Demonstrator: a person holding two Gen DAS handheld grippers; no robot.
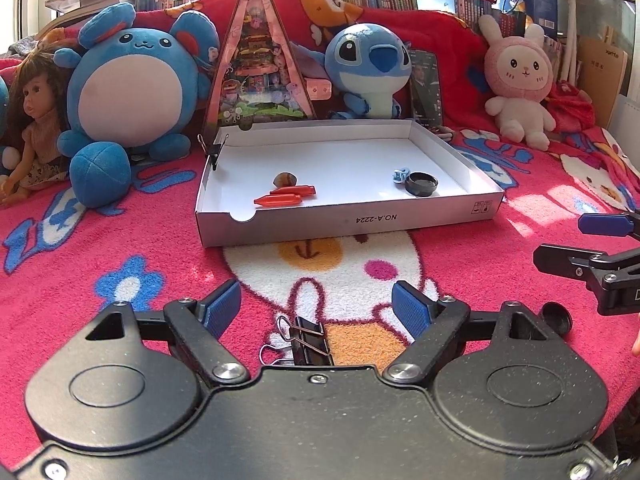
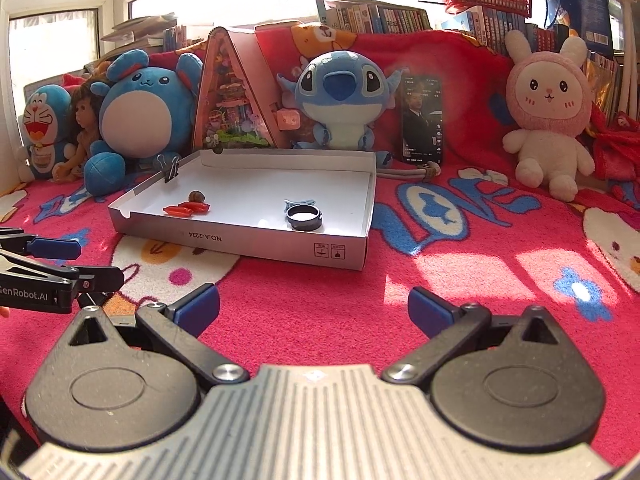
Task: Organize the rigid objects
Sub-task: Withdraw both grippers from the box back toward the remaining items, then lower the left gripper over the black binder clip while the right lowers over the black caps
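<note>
Left-wrist view gives me what matters: a loose black binder clip (image 1: 310, 342) lies on the blanket (image 1: 120, 240), between my left gripper (image 1: 318, 304) pads but back near the gripper body, on the near side of the white box (image 1: 348, 220). Its long axis, body to wire handles, runs roughly across the jaws, handles pointing left. The left jaws stand wide open, holding nothing, so I judge the left hand nearer for this pick. My right gripper (image 2: 314, 306) is also open and empty, well off to the right of the clip.

Counting: two binder clips, one loose and one clipped on the box's left wall (image 1: 214, 152). Inside the box: two orange capsules (image 1: 278, 200), one brown nut-like piece (image 1: 285, 179), one black ring (image 1: 421, 184), one small pale blue piece (image 1: 400, 175). One small black cap (image 1: 557, 317) lies on the blanket right of the loose clip.
</note>
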